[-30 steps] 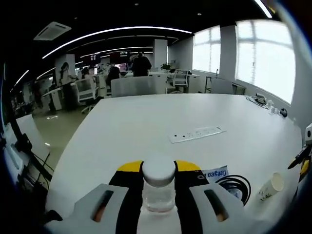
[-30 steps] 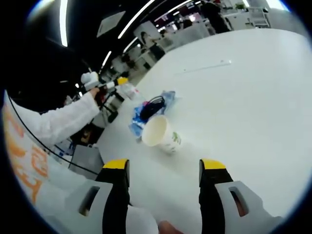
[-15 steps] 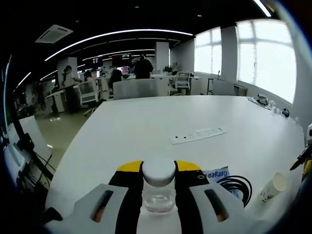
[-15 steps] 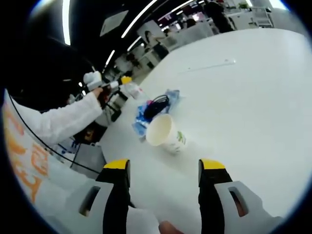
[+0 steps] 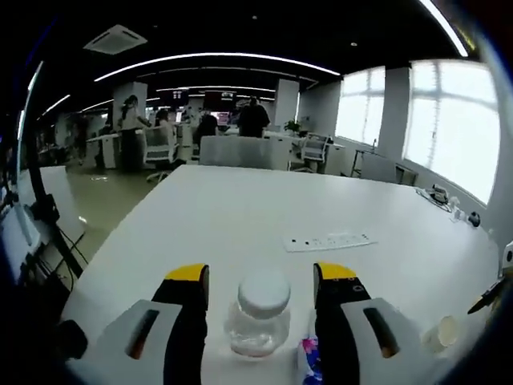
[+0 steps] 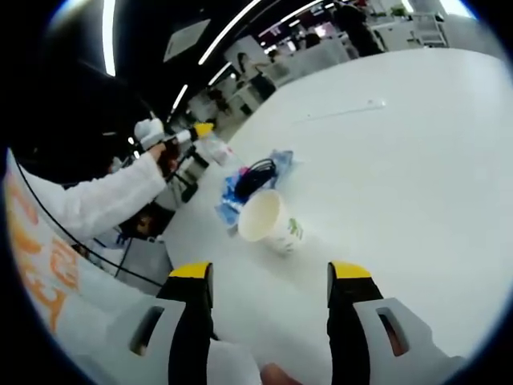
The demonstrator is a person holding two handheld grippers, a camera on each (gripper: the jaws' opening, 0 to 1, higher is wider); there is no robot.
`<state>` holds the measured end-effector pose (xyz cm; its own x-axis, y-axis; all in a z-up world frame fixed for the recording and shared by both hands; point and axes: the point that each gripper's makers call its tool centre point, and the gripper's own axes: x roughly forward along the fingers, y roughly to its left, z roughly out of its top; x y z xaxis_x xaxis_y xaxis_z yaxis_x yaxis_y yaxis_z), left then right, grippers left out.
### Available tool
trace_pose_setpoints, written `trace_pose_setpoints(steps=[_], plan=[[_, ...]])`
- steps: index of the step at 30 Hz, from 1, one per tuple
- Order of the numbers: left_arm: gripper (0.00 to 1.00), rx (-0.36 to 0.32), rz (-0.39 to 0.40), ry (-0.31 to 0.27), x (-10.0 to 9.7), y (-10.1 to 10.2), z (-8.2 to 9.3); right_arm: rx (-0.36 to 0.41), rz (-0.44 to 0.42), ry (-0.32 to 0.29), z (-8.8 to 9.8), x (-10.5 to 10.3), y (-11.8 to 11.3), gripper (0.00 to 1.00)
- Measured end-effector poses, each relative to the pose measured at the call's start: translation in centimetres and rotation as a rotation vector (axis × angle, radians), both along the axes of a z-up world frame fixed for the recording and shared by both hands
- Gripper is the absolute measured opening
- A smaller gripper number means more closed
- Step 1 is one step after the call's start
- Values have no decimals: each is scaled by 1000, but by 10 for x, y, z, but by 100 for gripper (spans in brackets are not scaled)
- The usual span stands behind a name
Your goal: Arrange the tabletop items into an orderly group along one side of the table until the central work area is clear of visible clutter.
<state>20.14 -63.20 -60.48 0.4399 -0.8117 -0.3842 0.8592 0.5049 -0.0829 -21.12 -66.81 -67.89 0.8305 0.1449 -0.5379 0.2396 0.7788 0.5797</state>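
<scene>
Jar (image 5: 259, 317) stands between left gripper (image 5: 260, 281) jaws, spread wide, not touching. Back straight off. Right gripper (image 6: 270, 277) gapes wide near tipped paper cup (image 6: 268, 221); cup beside blue packet (image 6: 240, 186).

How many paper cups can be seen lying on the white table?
1. The paper cup lies on its side ahead of the right tongs, beside the blue packet; the left gripper view catches it at its lower right edge.

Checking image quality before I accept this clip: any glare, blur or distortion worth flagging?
Left gripper view: blown-out windows, ceiling light strips bowed by fisheye, the clear white-capped jar sharp. Right gripper view: tilted, the white paper cup crisp, the far white table glary, edges soft.
</scene>
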Motion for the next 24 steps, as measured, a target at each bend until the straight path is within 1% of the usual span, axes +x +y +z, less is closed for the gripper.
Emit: trace_pose_setpoints(steps=[2, 5, 7, 9, 15, 17, 24], plan=[[62, -4, -2, -8, -2, 1, 4, 0, 1, -2, 0, 0, 0, 56], [67, -17, 2, 7, -7, 4, 7, 12, -7, -15, 2, 1, 0, 56], [68, -27, 9, 13, -8, 6, 8, 12, -9, -16, 2, 1, -1, 56], [68, -37, 10, 21, -16, 10, 10, 10, -9, -17, 2, 1, -1, 56], [67, -32, 7, 26, -31, 20, 7, 15, -7, -13, 1, -1, 0, 56], [67, -26, 5, 34, -35, 25, 5, 16, -5, -14, 0, -1, 1, 56], [68, 4, -20, 32, -58, 39, -4, 21, 6, -13, -1, 0, 4, 56]])
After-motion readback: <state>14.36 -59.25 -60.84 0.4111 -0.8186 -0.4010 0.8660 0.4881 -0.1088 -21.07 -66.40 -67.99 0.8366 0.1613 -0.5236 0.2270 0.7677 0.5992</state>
